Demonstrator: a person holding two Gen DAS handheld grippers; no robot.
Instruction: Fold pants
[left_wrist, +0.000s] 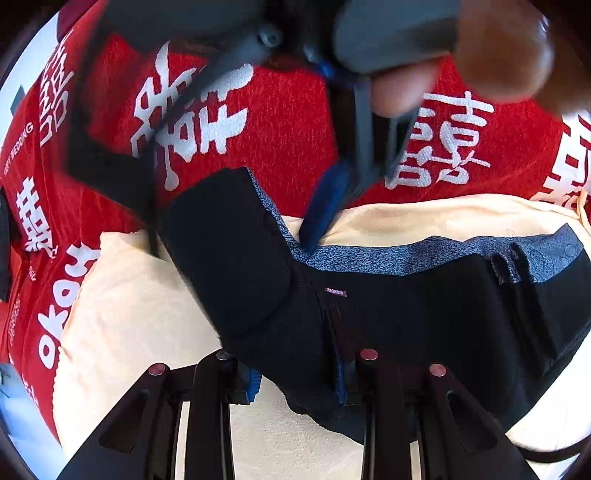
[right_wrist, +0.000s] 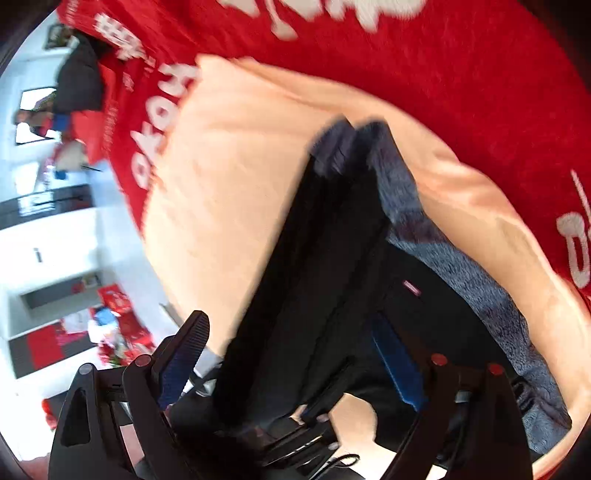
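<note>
Black pants (left_wrist: 424, 314) with a blue-grey patterned lining at the waistband lie on a cream towel (left_wrist: 140, 314). A folded black part rises at the left. My left gripper (left_wrist: 299, 384) is shut on the lower edge of the pants. My right gripper shows from outside in the left wrist view (left_wrist: 325, 214), its blue pad touching the waistband. In the right wrist view the pants (right_wrist: 314, 258) lie between the wide-spread fingers (right_wrist: 184, 358) of my right gripper (right_wrist: 291, 354), which is open. The view is blurred.
A red blanket with white characters (left_wrist: 288, 122) lies under the towel and covers the surface behind it. A room with white walls and red clutter on the floor (right_wrist: 110, 325) shows at the left of the right wrist view.
</note>
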